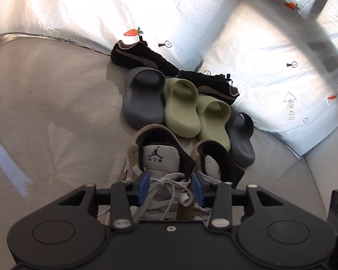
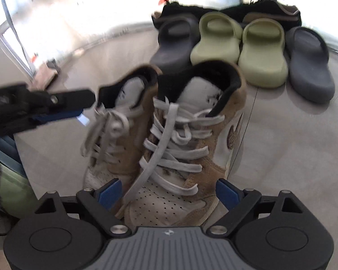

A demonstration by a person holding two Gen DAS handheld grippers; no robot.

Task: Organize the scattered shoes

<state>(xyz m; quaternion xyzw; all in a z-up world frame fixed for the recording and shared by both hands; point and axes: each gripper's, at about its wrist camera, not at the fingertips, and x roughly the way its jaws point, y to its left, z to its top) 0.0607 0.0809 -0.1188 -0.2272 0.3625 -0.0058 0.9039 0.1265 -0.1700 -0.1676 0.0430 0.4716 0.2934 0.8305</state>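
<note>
A: Left wrist view first: what is seen nearest the lens?

B: The left gripper (image 1: 171, 191) is seen at the bottom centre, its blue pads (image 1: 143, 187) set wide on either side of the laced top of a tan sneaker (image 1: 160, 157). Contact with the shoe cannot be made out; white laces (image 1: 169, 189) lie between the pads. A second tan sneaker (image 1: 216, 164) is placed just to its right, the two touching.

A: And from the right wrist view?

B: The right gripper (image 2: 169, 193) is held wide open at the bottom of the frame, around the toe of the right-hand tan sneaker (image 2: 191, 139) without a visible grip. The other sneaker (image 2: 115, 121) is shown on its left, with the left gripper's fingers (image 2: 74, 96) entering from the left edge, blurred.

A: What is found farther away?

B: Four slides are lined up in a row beyond the sneakers in the left wrist view: a grey slide (image 1: 144, 96), two green slides (image 1: 182, 108) (image 1: 214, 121), and another grey slide (image 1: 241, 137). Behind them, against a white printed sheet (image 1: 270, 78), two black sneakers (image 1: 142, 56) (image 1: 211, 83) are set. The grey floor (image 1: 56, 101) lies under everything.
</note>
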